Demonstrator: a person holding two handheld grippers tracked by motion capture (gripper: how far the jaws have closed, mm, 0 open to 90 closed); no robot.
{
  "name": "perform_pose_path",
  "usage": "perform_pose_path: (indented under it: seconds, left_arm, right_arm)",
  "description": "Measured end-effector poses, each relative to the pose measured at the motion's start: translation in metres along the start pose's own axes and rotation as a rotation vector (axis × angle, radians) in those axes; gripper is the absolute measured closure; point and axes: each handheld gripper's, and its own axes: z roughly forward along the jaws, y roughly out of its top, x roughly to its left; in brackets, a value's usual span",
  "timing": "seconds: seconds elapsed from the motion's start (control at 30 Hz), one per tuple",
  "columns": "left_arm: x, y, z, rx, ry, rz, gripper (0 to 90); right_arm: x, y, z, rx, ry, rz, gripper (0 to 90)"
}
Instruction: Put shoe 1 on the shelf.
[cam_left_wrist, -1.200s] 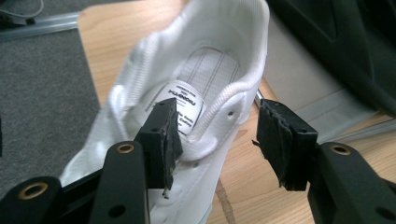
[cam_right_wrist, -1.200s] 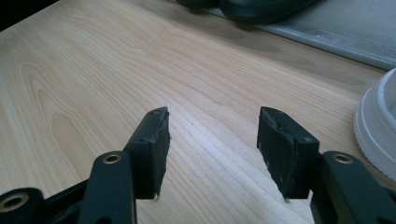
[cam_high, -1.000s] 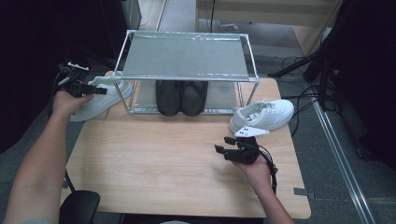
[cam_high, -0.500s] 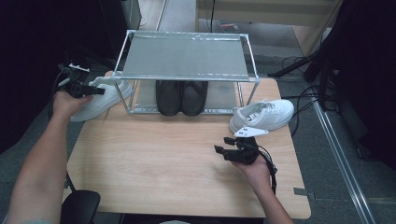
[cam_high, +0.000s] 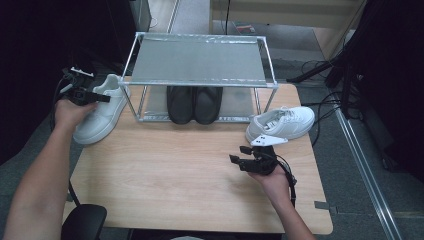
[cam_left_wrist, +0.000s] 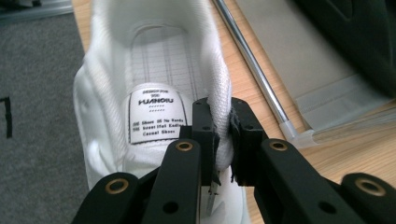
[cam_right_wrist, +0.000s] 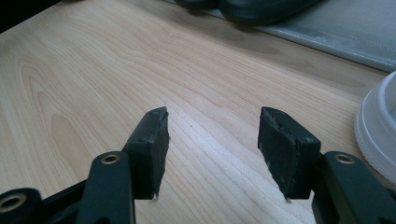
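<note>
Your left claw (cam_left_wrist: 222, 135) has just been closing, and its pads now pinch the padded collar of the left white sneaker (cam_high: 100, 112), with the collar squeezed between the jaws over the printed insole label. That sneaker sits at the left end of the shoe rack (cam_high: 200, 75), just beside its left legs, and partly overhangs the left edge of the wooden surface (cam_high: 165, 175). Judging by this, you are at the grasp step of putting the sneaker away. The next move calls for a lift that clears the rack's left post, then a swing toward an open spot on the rack. Expect the shoe to hang and tip from a one-sided collar grip, so keep the lift slow.

Under the rack's top shelf, a pair of black shoes (cam_high: 194, 104) stands side by side on the lower level, toes toward you.

In front of the rack's right end, your right claw (cam_high: 245, 155) hovers low over the bare wood with its jaws wide apart and nothing between them. The right white sneaker (cam_high: 282, 122) lies just beyond it, beside the rack's right legs.

The surface is pale wood grain. Around it the room is dim, with grey floor, cables to the right of the rack and a black seat near the front left corner.
</note>
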Motion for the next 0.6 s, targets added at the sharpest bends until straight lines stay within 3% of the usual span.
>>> perform_pose_path:
  seconds: [0.2,0.6]
  left_arm:
    - [-0.001,-0.002,-0.017,-0.009,-0.014,-0.043,83.0]
    - [-0.012,-0.03,-0.054,-0.036,-0.049,-0.101,82.9]
  right_arm:
    - [0.001,0.003,0.004,0.002,0.004,-0.01,41.2]
    - [0.003,0.011,0.009,-0.002,0.033,-0.029,40.1]
